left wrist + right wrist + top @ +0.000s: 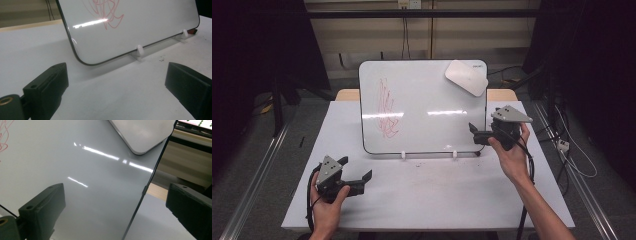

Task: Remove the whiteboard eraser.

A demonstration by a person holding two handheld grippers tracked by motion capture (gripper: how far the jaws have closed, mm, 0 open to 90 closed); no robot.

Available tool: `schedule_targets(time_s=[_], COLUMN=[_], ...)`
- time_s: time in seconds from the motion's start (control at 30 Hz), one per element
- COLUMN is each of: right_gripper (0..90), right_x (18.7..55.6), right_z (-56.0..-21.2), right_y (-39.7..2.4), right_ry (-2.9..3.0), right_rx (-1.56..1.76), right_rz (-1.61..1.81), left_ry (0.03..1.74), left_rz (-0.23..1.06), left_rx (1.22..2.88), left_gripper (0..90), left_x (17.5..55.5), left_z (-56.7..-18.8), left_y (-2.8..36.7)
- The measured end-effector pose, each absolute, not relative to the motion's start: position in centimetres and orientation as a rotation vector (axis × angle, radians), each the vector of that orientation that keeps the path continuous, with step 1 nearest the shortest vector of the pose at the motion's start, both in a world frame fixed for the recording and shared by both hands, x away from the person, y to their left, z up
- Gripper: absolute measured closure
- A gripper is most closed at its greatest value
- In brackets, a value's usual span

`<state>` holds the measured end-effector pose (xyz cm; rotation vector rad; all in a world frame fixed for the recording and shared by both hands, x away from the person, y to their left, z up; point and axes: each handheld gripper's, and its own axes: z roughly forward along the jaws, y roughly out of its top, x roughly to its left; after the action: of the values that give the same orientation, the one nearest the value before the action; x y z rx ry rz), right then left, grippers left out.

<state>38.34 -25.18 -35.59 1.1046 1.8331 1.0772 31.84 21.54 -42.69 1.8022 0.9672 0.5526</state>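
Observation:
A whiteboard (432, 105) stands tilted back on two small white feet (140, 50) in the middle of the white table (427, 200). Red scribble (384, 107) marks its left part, and a white eraser (466, 77) clings to its top right corner. My left gripper (358, 167) rests low at the front left, open and empty, facing the board's lower left corner (82, 60). My right gripper (474, 134) is raised at the board's right side, open. In the right gripper view the board's right edge (145, 190) runs between its jaws, with the eraser (142, 132) above.
A small dark object (193, 31) lies at the board's lower right corner. Specks of dirt (162, 59) dot the table in front of the board. A wooden surface (501, 94) shows behind it. Cables (569, 150) trail on the floor at the right, and metal rails (259, 170) flank the table.

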Motion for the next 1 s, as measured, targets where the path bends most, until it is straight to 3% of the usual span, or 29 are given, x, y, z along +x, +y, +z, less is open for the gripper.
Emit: schedule_targets(time_s=[0.67, 0.77, 0.87, 1.0], right_gripper=[8.4, 12.7, 7.8, 9.2], right_x=[41.1, 41.8, 41.8, 42.2], right_z=[-32.0, -31.2, -30.4, -29.7], right_y=[-23.5, -23.2, -22.9, -22.6], right_ry=[1.83, 1.875, 1.882, 1.884], right_rx=[1.029, 1.01, 0.968, 0.95], right_rz=[1.029, 0.991, 0.996, 0.972], left_ry=[0.983, 0.977, 0.975, 0.987], left_rz=[0.563, 0.559, 0.551, 0.555], left_rx=[1.807, 1.813, 1.805, 1.784], left_gripper=[4.7, 4.7, 4.7, 4.7], left_x=[32.5, 32.3, 32.2, 32.0], left_z=[-42.9, -43.0, -43.0, -42.9], left_y=[21.3, 21.4, 21.8, 22.0])
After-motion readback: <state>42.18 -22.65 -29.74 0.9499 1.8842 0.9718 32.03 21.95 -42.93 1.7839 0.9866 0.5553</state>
